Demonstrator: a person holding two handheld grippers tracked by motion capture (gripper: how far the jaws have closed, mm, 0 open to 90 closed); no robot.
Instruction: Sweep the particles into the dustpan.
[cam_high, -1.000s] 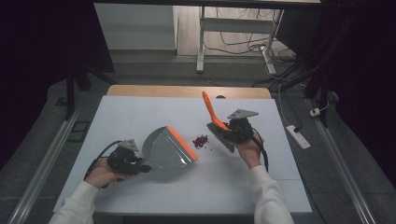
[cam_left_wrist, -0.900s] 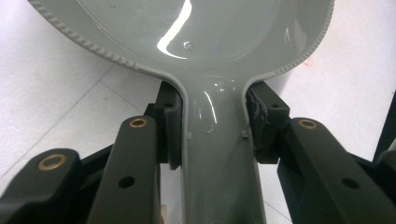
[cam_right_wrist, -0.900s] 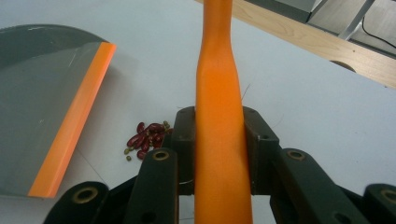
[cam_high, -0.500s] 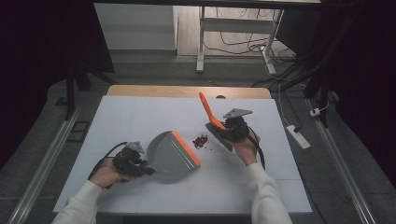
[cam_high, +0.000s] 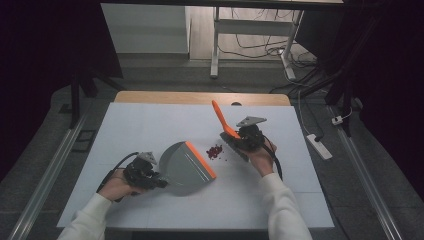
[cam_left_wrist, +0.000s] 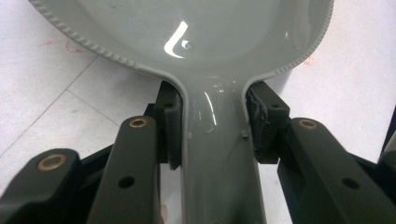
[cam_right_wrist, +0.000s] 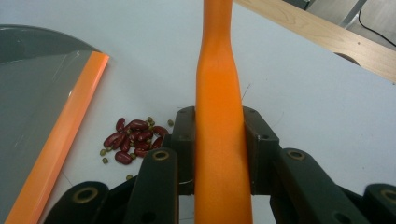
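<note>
Sweeping well meant keeping the dustpan (cam_high: 187, 167), clamped by the left gripper (cam_left_wrist: 212, 133), flat at the beans' (cam_high: 215, 151) eight o'clock while the right gripper (cam_right_wrist: 219, 140), clamped on the brush (cam_high: 222, 120), pushed them in.

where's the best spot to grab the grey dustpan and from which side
Grip the dustpan by its narrow handle neck, coming from the rear, opposite the orange lip. The neck is slim with straight sides, and the left gripper already clamps it there.
</note>
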